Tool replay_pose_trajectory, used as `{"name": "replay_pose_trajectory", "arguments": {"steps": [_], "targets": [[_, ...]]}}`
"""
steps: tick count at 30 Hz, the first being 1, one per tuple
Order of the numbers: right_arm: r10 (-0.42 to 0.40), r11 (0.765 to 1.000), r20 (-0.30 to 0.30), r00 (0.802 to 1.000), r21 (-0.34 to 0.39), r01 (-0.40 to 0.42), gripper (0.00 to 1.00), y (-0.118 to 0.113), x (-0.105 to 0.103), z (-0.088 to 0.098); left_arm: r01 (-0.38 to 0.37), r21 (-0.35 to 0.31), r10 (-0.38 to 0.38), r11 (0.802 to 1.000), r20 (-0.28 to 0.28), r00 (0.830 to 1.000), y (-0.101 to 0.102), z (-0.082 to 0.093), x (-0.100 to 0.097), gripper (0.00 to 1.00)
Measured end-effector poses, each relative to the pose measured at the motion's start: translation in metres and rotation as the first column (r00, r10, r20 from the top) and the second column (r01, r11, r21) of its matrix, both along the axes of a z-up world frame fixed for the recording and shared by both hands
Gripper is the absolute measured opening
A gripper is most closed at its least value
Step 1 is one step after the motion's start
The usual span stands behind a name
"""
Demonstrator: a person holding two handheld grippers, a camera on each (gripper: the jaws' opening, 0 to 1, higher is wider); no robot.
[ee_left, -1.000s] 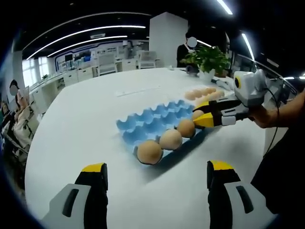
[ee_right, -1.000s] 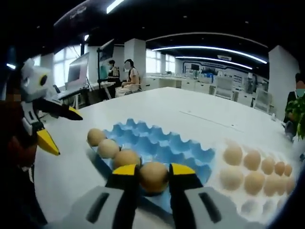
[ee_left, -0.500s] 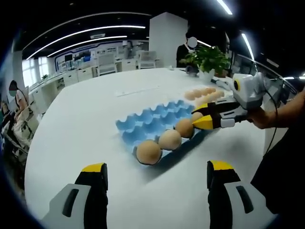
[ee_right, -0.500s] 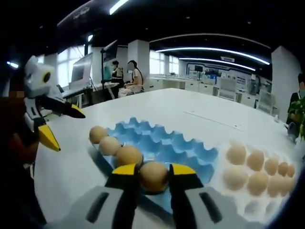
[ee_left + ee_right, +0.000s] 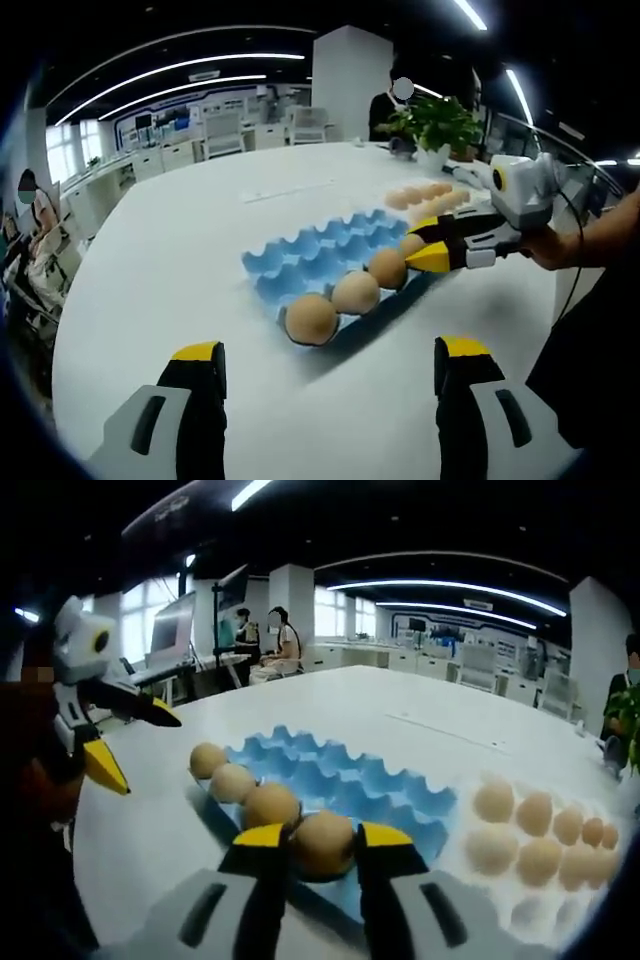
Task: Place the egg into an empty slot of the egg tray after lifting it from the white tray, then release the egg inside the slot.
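Lowering a little, my right gripper (image 5: 323, 837) is bringing the egg (image 5: 323, 844) closer to the blue egg tray (image 5: 350, 785).
I'm squeezing it; letting go early could crack it.

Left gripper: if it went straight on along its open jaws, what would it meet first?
Most likely the nearest egg at the corner of the blue egg tray. The left gripper hangs open over bare white table short of it; how high it sits is unclear, so it might pass above.
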State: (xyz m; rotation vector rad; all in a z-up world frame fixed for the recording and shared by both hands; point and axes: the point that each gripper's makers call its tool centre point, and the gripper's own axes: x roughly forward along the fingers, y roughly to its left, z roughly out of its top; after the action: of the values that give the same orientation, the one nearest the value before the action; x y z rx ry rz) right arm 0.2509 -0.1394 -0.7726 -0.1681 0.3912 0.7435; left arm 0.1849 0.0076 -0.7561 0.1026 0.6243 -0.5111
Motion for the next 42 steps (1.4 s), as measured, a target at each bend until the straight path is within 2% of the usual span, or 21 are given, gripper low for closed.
{"name": "replay_pose_trajectory", "arguments": {"steps": [20,22,25,30,35,37,38,39,40,41,42], "targets": [[-0.021,1.000,0.006,1.000,-0.007,0.021,0.26,-0.013,-0.007,0.004,0.006,0.002,-0.006,1.000,0.006,1.000,-0.002,0.002,0.001,0.86],[-0.069,0.997,0.027,0.997,0.022,0.069,0.26,-0.026,-0.005,0.011,0.008,0.003,-0.008,1.000,0.006,1.000,-0.002,0.002,0.001,0.86],[-0.142,0.989,0.025,0.990,0.037,0.141,0.26,-0.051,-0.002,0.015,0.009,0.002,-0.009,1.000,0.005,1.000,-0.003,0.002,0.002,0.86],[-0.263,0.965,0.023,0.965,0.018,0.262,0.26,-0.100,0.004,0.013,0.015,0.003,-0.015,1.000,0.005,1.000,-0.005,0.002,0.004,0.86],[-0.432,0.901,0.049,0.901,-0.013,0.433,0.25,-0.168,0.012,0.014,0.020,0.005,-0.020,1.000,0.006,1.000,-0.007,0.003,0.005,0.86],[-0.504,0.862,0.064,0.861,-0.015,0.506,0.25,-0.198,0.015,0.017,0.020,0.005,-0.020,1.000,0.006,1.000,-0.007,0.004,0.006,0.86],[-0.551,0.833,0.067,0.832,-0.010,0.552,0.26,-0.218,0.016,0.020,0.020,0.006,-0.020,1.000,0.006,1.000,-0.007,0.004,0.006,0.86],[-0.599,0.798,0.093,0.795,-0.010,0.602,0.26,-0.239,0.018,0.024,0.021,0.007,-0.021,1.000,0.006,1.000,-0.007,0.004,0.005,0.86],[-0.628,0.775,0.115,0.770,0.000,0.632,0.26,-0.252,0.020,0.029,0.020,0.008,-0.020,1.000,0.005,1.000,-0.007,0.004,0.005,0.86],[-0.667,0.742,0.134,0.733,0.021,0.670,0.27,-0.271,0.021,0.035,0.019,0.009,-0.019,1.000,0.005,1.000,-0.007,0.004,0.005,0.86],[-0.681,0.729,0.130,0.720,0.025,0.685,0.28,-0.277,0.021,0.036,0.018,0.010,-0.018,1.000,0.004,1.000,-0.006,0.004,0.005,0.86]]}}
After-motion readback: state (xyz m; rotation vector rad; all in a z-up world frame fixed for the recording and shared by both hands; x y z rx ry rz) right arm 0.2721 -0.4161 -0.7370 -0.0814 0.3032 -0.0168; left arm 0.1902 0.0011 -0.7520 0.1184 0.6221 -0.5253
